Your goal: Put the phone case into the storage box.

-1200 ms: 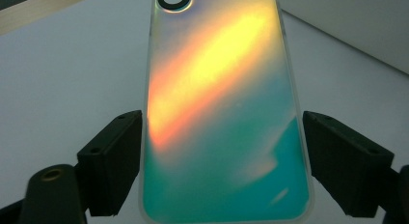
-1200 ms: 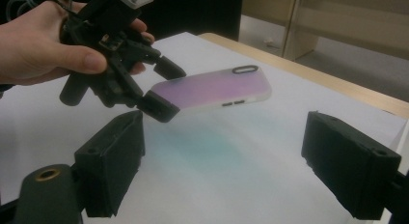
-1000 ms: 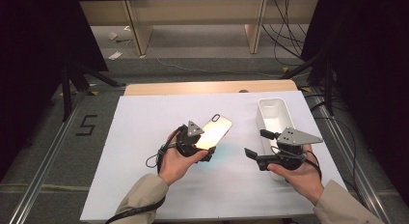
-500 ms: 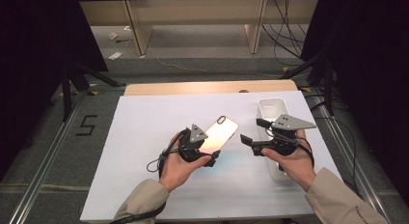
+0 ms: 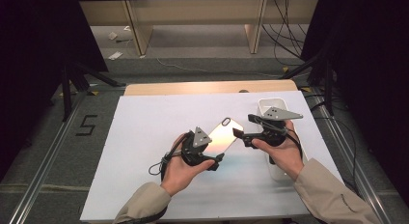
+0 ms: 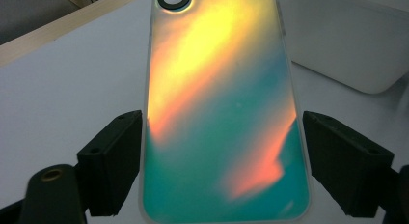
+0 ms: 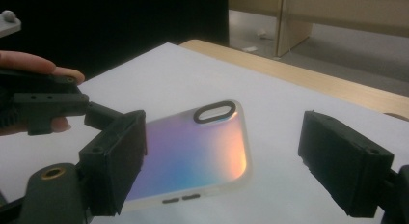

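Observation:
An iridescent phone case (image 5: 224,136) with an oval camera cutout is held up over the white sheet. My left gripper (image 5: 211,150) is shut on its lower end. In the left gripper view the case (image 6: 217,113) spans the whole gap between the two pads of that gripper (image 6: 222,171). My right gripper (image 5: 242,135) stands open at the case's far right edge, its jaws pointing left at it. In the right gripper view the case (image 7: 193,156) lies ahead of the wide-apart jaws of that gripper (image 7: 224,137), with the left gripper (image 7: 43,103) and a fingertip at the left.
A white rectangular bin (image 5: 268,104) stands at the right of the white sheet (image 5: 144,137), under my right hand; its wall (image 6: 347,40) shows beyond the case. A wooden table edge (image 5: 207,87) runs along the back.
My right gripper has moved left and away from the person, from over the bin up to the case's edge. The left gripper has kept its hold and shifted the case slightly right.

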The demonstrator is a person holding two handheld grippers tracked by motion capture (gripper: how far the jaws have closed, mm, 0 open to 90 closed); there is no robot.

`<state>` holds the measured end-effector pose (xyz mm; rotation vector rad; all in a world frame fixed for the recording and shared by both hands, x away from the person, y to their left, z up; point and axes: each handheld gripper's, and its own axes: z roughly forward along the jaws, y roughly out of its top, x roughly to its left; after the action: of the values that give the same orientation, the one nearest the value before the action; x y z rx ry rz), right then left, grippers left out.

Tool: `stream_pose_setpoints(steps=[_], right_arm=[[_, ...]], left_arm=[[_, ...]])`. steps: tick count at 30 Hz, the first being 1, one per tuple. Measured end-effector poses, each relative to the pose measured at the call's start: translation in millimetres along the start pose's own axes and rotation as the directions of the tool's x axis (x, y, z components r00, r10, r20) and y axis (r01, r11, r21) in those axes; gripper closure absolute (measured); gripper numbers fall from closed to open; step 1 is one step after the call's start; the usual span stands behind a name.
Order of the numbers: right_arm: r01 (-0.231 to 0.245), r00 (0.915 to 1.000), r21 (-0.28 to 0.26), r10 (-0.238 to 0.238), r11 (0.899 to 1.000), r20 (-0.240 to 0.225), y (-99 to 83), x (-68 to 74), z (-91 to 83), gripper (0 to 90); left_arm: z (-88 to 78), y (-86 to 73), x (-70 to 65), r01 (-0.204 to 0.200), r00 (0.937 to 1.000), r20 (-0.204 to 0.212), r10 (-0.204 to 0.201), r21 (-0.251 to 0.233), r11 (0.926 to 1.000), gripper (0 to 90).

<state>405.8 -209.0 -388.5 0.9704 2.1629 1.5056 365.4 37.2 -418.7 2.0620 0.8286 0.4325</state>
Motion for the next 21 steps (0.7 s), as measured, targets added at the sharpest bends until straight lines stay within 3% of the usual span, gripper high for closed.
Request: stream_pose_setpoints(steps=[21], right_arm=[[-0.053,0.9985,0.043,0.054,0.998,-0.01,-0.1,-5.9,25.7,19.0]], left_arm=[[-0.3,3.4,-11.0,-0.02,0.9995,0.025,0.021,-0.017,0.9996,16.7]])
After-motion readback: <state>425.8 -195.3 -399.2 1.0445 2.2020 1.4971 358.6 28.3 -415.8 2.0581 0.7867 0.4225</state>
